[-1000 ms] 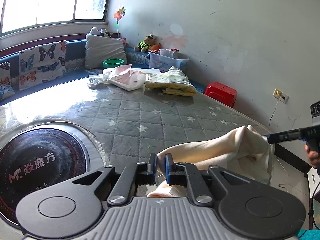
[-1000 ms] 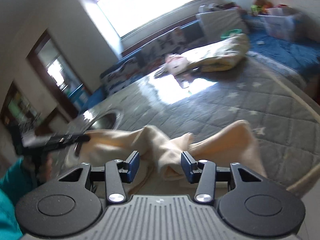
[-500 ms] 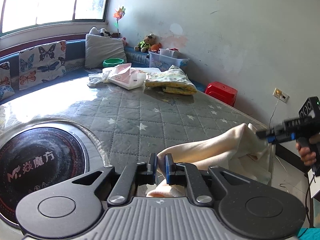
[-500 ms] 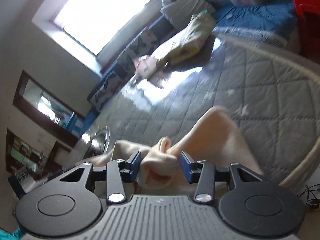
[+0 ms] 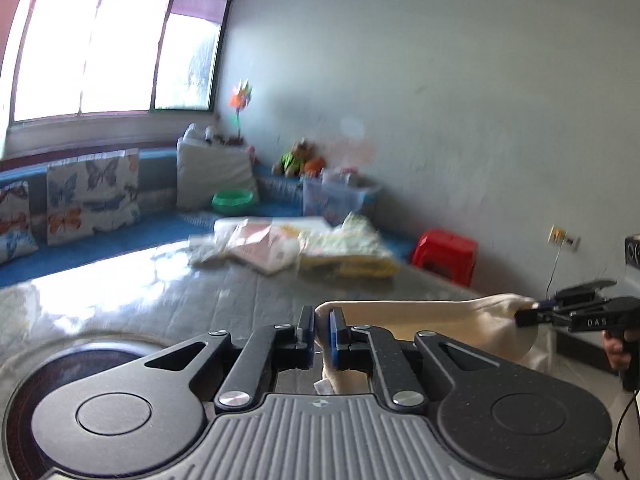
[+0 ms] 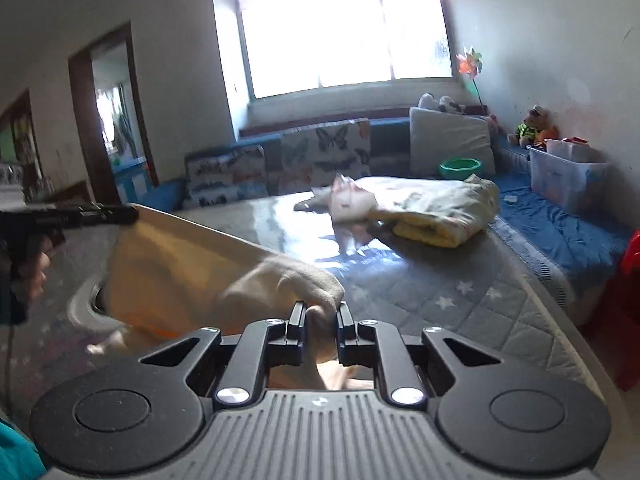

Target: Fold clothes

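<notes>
you hold the cream garment (image 5: 424, 314) stretched in the air over the near edge of the quilted bed (image 6: 460, 300), each claw pinching one end. your left claw (image 5: 320, 334) is clamped tight on a thin fold of cloth at 6 o'clock in its own view, with the fabric running off toward 3 o'clock, where your right claw (image 5: 524, 314) bites the far bunch. in the right wrist view, your right claw (image 6: 320, 322) has just been closing and now grips a thick wad of the garment (image 6: 280, 280), while the left claw (image 6: 124, 214) holds the taut top edge at 9 o'clock. the risk from here, as a judgement: the right grip sits on a bulky roll, not a flat hem, so a hard pull may let layers slide out or leave the fold crooked; the hanging lower part could also drag over the bed's edge. folded clothes (image 6: 436, 208) lie well apart at 1 o'clock.
</notes>
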A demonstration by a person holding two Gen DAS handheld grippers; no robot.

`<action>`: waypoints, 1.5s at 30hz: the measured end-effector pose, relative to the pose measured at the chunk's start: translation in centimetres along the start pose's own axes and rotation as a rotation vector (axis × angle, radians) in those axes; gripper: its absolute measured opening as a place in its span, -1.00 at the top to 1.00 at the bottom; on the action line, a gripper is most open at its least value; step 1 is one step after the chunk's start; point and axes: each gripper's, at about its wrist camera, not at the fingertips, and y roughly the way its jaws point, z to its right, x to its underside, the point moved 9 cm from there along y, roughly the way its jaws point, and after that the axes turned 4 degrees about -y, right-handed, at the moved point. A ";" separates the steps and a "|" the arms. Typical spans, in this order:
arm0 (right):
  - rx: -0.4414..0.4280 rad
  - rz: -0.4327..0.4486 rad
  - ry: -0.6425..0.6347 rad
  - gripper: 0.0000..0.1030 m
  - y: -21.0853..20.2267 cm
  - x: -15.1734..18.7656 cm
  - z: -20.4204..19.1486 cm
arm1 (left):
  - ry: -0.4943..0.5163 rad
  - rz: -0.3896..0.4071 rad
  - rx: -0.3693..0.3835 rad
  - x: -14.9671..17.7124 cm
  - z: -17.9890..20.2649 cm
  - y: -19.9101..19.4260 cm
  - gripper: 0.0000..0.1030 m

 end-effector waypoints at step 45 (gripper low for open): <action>0.125 -0.109 0.055 -0.68 8.8 -2.0 3.4 | 0.342 -0.339 0.279 12.2 14.8 7.1 0.12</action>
